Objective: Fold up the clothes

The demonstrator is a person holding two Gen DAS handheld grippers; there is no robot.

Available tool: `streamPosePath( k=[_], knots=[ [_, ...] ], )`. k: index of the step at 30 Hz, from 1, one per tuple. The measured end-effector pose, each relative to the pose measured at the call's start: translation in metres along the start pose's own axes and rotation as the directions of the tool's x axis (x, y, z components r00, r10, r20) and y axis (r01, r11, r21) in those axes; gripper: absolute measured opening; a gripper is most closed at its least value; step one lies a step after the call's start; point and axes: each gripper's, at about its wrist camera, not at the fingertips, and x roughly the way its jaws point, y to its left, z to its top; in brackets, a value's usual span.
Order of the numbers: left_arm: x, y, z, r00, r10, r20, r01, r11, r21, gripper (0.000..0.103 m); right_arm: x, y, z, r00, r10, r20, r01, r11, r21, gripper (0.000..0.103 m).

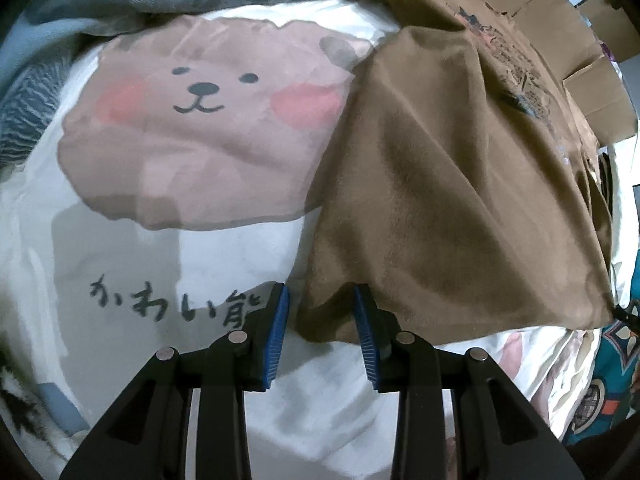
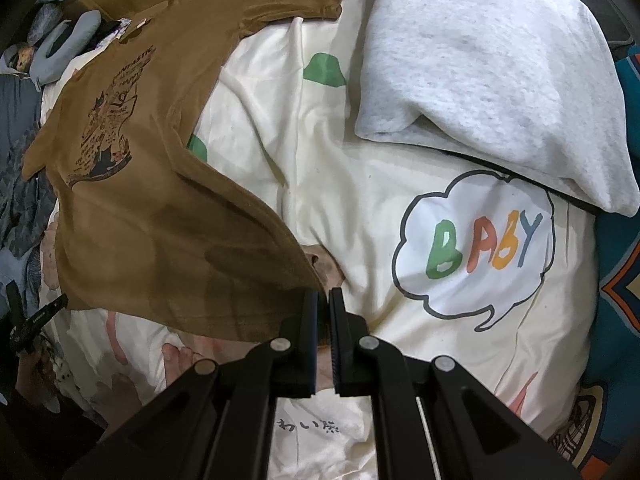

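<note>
White bedding [image 2: 320, 184] printed with a bear face and a "BABY" bubble covers the surface, with a grey garment [image 2: 480, 72] lying at its far side. On it a brown shirt [image 1: 420, 200] lies spread, print side up, its near edge lifted off the bedding.

Right tongs [image 2: 323, 300] are pressed together on the shirt's near corner, which hangs from them. Left tongs [image 1: 322, 312] stand apart, the other end of that edge lying just between and beyond their blue pads [image 1: 280, 320], not yet pinched.

Judging by this, the hem is being taken up at both corners. To do it well, the left tongs should close on the cloth right at the corner, through both layers, level with the right pair, so the edge stays taut and straight when carried.
</note>
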Motion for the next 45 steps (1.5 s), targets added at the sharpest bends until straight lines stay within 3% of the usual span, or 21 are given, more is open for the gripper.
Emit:
streamPosePath(
  k=[4, 6, 26, 35, 39, 45],
  knots=[
    [0.001, 0.0, 0.002, 1.0, -0.021, 0.0, 0.021, 0.999, -0.028, 0.033, 0.002, 0.0, -0.001, 1.0, -0.001, -0.007, 0.001, 1.0, -0.001, 0.005],
    [-0.001, 0.001, 0.002, 1.0, -0.025, -0.016, 0.025, 0.999, -0.039, 0.004, 0.003, 0.001, -0.001, 1.0, -0.001, -0.009, 0.001, 1.0, -0.001, 0.005],
    [-0.165, -0.022, -0.001, 0.994, -0.011, 0.112, 0.006, 0.999, 0.045, 0.004, -0.056, 0.028, -0.017, 0.993, 0.12, 0.019, -0.117, 0.987, -0.112, 0.005],
    [-0.22, -0.02, 0.001, 0.985, -0.011, 0.174, 0.004, 0.999, 0.042, 0.004, -0.102, 0.05, -0.018, 0.972, 0.229, 0.059, -0.219, 0.965, -0.141, 0.005],
    [-0.226, -0.015, 0.004, 0.983, 0.002, 0.182, -0.009, 0.999, 0.036, 0.004, -0.116, 0.056, -0.016, 0.963, 0.259, 0.075, -0.247, 0.959, -0.14, 0.005],
    [-0.204, -0.001, -0.002, 0.991, 0.032, 0.133, -0.034, 0.999, 0.012, 0.004, -0.097, 0.046, -0.021, 0.976, 0.214, 0.029, -0.209, 0.97, -0.124, 0.005]
  ],
)
